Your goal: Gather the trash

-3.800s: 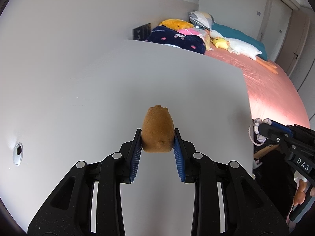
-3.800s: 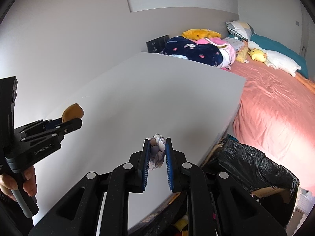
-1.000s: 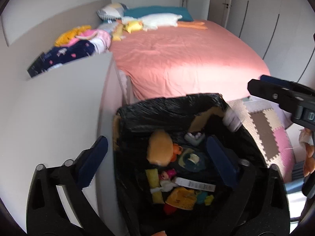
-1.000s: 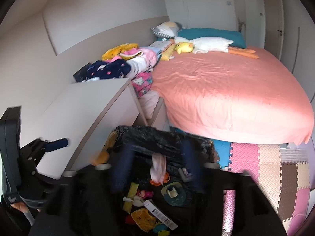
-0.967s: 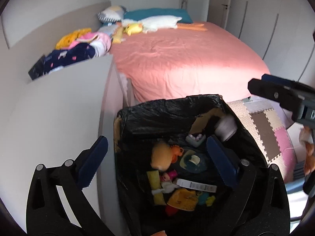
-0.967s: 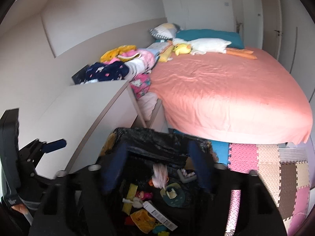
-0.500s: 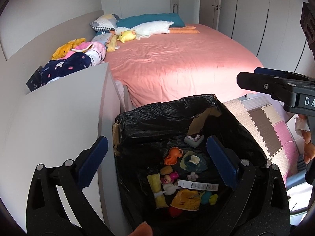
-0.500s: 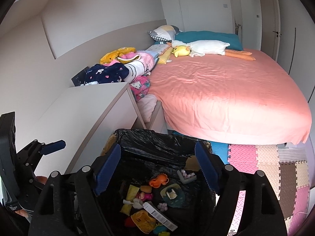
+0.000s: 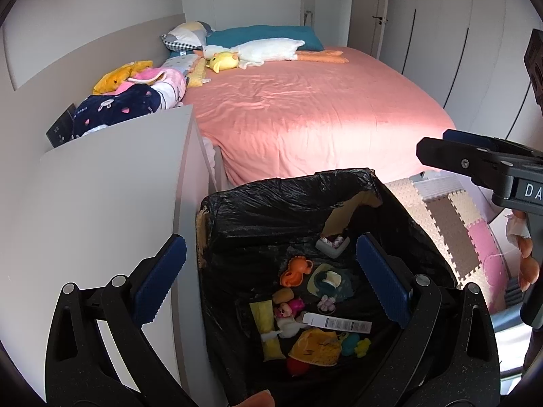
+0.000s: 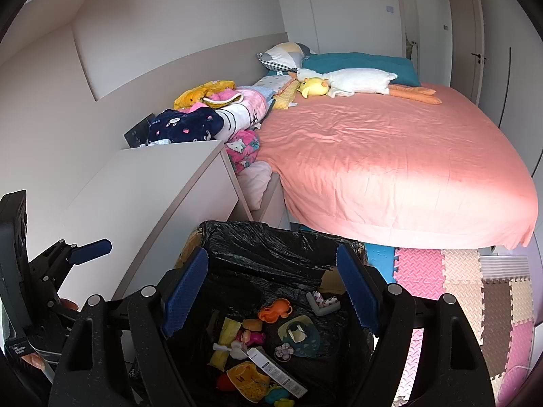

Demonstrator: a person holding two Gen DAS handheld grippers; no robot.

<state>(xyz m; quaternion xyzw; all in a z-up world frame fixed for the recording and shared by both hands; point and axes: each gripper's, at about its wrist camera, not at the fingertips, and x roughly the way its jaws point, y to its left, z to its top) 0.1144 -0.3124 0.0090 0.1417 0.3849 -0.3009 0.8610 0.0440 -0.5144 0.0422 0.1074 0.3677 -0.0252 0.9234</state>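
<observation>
A bin lined with a black bag (image 9: 271,200) stands on the floor beside the white desk (image 9: 101,196); it also shows in the right wrist view (image 10: 271,237). Inside lie several small items: an orange toy (image 9: 296,271), a small brown lump (image 9: 283,294), a yellow packet (image 9: 268,329), a white label strip (image 9: 336,322). My left gripper (image 9: 271,281) hangs open and empty above the bin. My right gripper (image 10: 271,291) is also open and empty above it, and shows from the side in the left view (image 9: 475,159).
A bed with a pink cover (image 9: 315,108) lies behind the bin, with plush toys and pillows (image 9: 258,51) at its head. Folded clothes (image 9: 129,95) are piled behind the desk. Foam floor mats (image 10: 475,291) cover the floor at right.
Both grippers carried their items from the desk to above the bin and opened. The brown lump and the small bundle dropped in and now lie among the trash. Both grippers have risen slightly.
</observation>
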